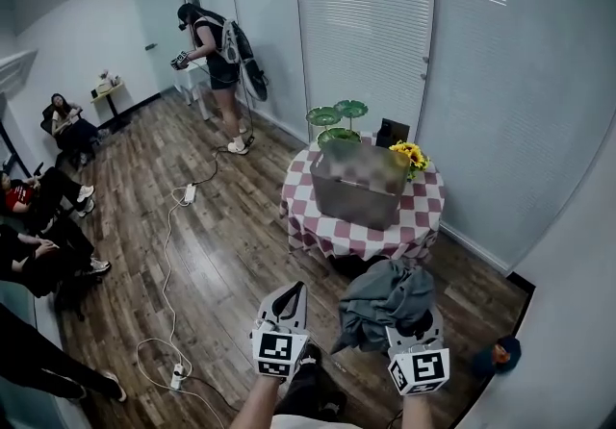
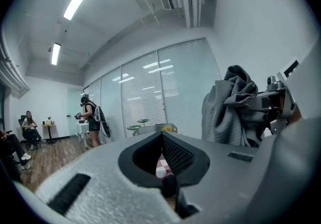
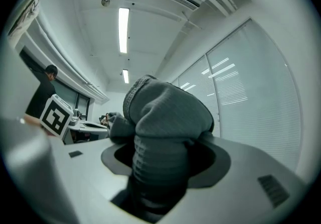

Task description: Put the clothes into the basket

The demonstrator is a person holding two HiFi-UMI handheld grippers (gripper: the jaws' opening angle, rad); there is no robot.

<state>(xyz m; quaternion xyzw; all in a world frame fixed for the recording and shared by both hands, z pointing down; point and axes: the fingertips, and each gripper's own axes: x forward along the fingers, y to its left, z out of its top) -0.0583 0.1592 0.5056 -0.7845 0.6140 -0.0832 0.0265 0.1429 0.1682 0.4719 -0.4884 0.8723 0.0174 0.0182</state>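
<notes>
A bunched grey garment (image 1: 385, 304) hangs in the air just short of the table, held by my right gripper (image 1: 412, 329). In the right gripper view the same cloth (image 3: 163, 132) fills the space between the jaws, its ribbed cuff pinched there. My left gripper (image 1: 287, 307) is beside it on the left, shut and empty; its own view shows the jaws (image 2: 163, 155) closed, with the grey garment (image 2: 233, 110) off to the right. The grey basket (image 1: 358, 185) stands on the round table with a red-checked cloth (image 1: 332, 230), ahead of both grippers.
Green plant leaves (image 1: 337, 116) and yellow flowers (image 1: 409, 156) sit behind the basket. Glass walls with blinds lie beyond the table. A standing person (image 1: 219, 62) and seated people (image 1: 38, 225) are at the left. A white cable and power strip (image 1: 178, 374) lie on the wooden floor.
</notes>
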